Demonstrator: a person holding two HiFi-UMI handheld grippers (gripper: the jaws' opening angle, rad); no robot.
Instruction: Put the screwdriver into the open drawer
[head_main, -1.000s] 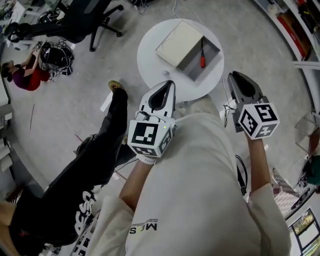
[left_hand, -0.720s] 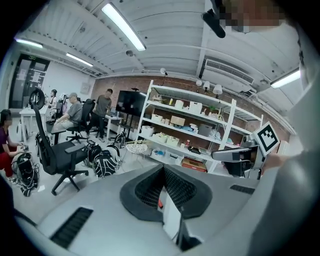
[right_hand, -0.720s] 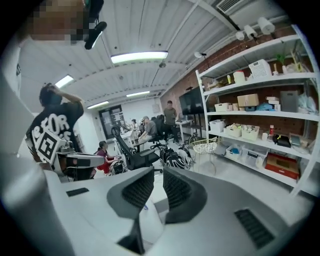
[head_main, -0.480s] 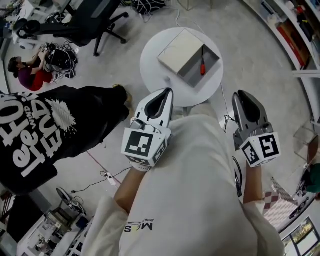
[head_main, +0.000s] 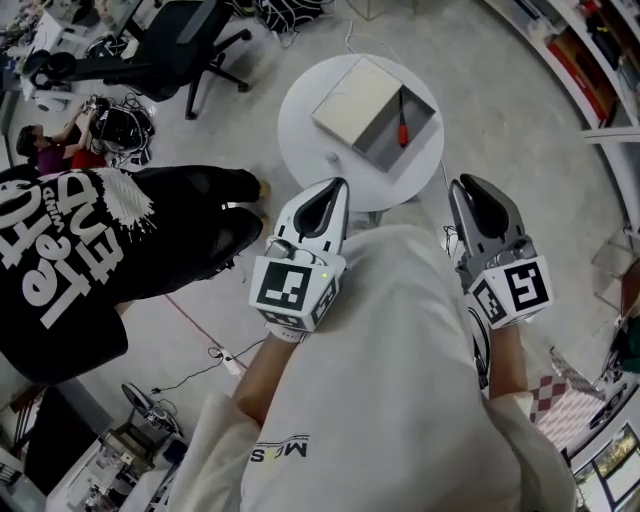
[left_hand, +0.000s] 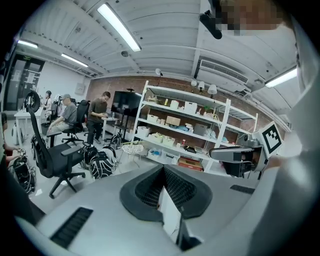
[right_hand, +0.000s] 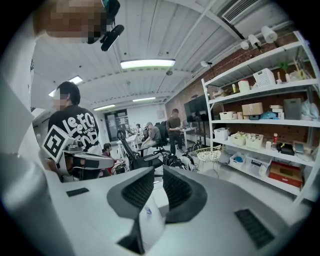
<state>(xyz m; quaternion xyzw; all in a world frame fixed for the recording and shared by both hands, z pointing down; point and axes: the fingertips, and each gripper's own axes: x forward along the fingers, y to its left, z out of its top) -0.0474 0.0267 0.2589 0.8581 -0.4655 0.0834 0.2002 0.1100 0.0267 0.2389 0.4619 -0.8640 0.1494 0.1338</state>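
Observation:
The red-handled screwdriver (head_main: 402, 118) lies inside the open grey drawer (head_main: 385, 138) of a beige box (head_main: 350, 92) on the round white table (head_main: 305, 125). Both grippers are held back from the table, close to my body. My left gripper (head_main: 338, 184) points at the table's near edge, jaws closed tip to tip, holding nothing (left_hand: 162, 168). My right gripper (head_main: 467, 184) hangs off the table's right side. In its own view (right_hand: 158, 170) a narrow gap shows between the pads, with nothing in it.
A person in a black printed T-shirt (head_main: 80, 250) stands close on my left. An office chair (head_main: 170, 40) and a seated person (head_main: 50, 150) are at the far left. Shelves (head_main: 590, 60) line the right side. A cable (head_main: 225, 360) runs over the floor.
The person in black has stepped in from the left and turned. Both grippers stay low by my body, with the right one shifting slightly. The screwdriver stays in the drawer.

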